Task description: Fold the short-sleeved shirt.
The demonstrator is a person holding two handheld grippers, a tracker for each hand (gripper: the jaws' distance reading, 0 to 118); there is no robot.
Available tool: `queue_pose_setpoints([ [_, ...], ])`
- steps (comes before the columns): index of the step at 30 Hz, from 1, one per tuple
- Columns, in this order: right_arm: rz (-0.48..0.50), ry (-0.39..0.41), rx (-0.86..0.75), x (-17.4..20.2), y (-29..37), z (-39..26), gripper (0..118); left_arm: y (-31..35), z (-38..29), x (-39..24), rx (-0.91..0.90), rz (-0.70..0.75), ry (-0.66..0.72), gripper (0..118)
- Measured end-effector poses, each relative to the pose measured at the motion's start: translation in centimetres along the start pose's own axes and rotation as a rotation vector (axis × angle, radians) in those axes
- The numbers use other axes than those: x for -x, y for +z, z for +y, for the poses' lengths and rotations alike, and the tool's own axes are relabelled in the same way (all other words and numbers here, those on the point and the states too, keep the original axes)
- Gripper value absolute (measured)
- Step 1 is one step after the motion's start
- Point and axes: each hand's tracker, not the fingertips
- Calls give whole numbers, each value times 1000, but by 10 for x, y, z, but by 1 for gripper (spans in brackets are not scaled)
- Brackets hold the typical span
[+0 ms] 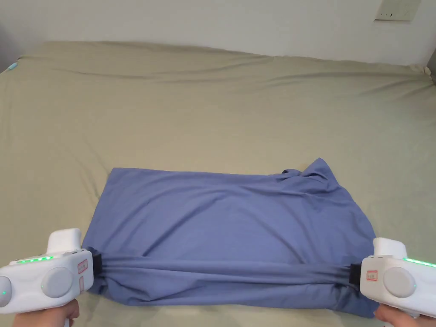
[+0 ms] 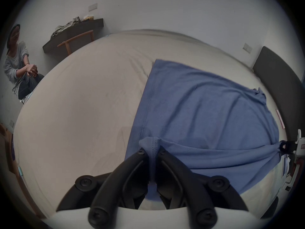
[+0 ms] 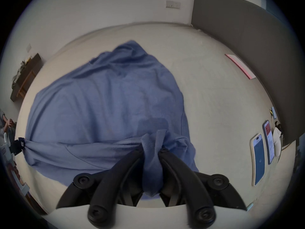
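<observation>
Both the left gripper [image 2: 151, 150] at seven o'clock and right gripper [image 3: 152, 147] at five pinch the shirt [image 1: 230, 221] taut; uneven pulling could slip the bunched cloth free.

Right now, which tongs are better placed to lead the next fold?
Neither clearly. The left tongs and right tongs each clamp a near end of the blue shirt, cloth taut between them. Likely both carry it away together; the right end is more bunched.

Setting: bedroom. Evidence: wide bed [image 1: 213, 106] under olive sheet, dark padded headboard [image 3: 247, 34], wall-mounted shelf [image 2: 72, 32], 2 phones [image 3: 258, 158] on bed.
</observation>
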Motion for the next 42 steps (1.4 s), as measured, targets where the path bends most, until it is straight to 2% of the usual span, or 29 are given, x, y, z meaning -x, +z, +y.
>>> queue_pose_setpoints([
  [2,-15,11,48,1,-18,-1,14,-8,-2,-2,13,5,-10,6],
  [5,-13,-14,35,1,-21,3,14,-6,2,-6,10,10,-47,6],
  [7,-28,7,49,5,-20,6,16,-6,0,-2,11,6,-54,6],
  [8,-31,30,43,5,-17,6,21,-5,0,-1,10,2,-53,7],
  [9,-32,44,31,4,-15,5,32,-4,1,-1,9,-1,-50,10],
  [10,-50,54,14,3,-11,4,49,1,2,0,8,-7,-45,18],
  [11,-72,58,-10,0,-5,3,80,5,3,0,4,-5,-47,36],
  [12,-82,52,-37,-4,-1,4,97,11,3,1,-8,4,-52,62],
  [13,-59,32,-72,-11,7,3,102,19,4,2,-30,11,-56,90],
  [14,-31,4,-113,-16,19,2,102,28,5,5,-57,5,-50,113],
  [16,-25,-20,-195,-24,45,4,102,52,10,7,-134,-11,-30,116],
  [18,-25,-11,-286,-26,73,5,102,83,18,6,-219,-13,-38,115],
  [27,-67,170,-757,24,238,-12,102,231,31,-20,-609,-21,-114,115],
  [29,-77,199,-810,39,263,-19,102,258,26,-30,-671,-31,-136,112],
  [31,-58,212,-826,52,281,-27,101,275,21,-37,-708,-34,-149,101],
  [33,-19,232,-845,61,292,-32,92,291,13,-48,-736,-51,-173,71],
  [34,-19,243,-850,67,297,-35,83,296,10,-52,-745,-48,-189,55],
  [35,-5,259,-860,70,299,-38,59,301,6,-59,-761,-36,-208,37],
  [37,-10,268,-872,73,299,-43,10,309,-2,-69,-822,19,-211,20],
  [39,-19,256,-891,76,297,-47,4,311,-4,-79,-821,44,-261,5],
  [42,-28,279,-886,78,295,-52,2,312,-5,-82,-808,-7,-248,0],
])
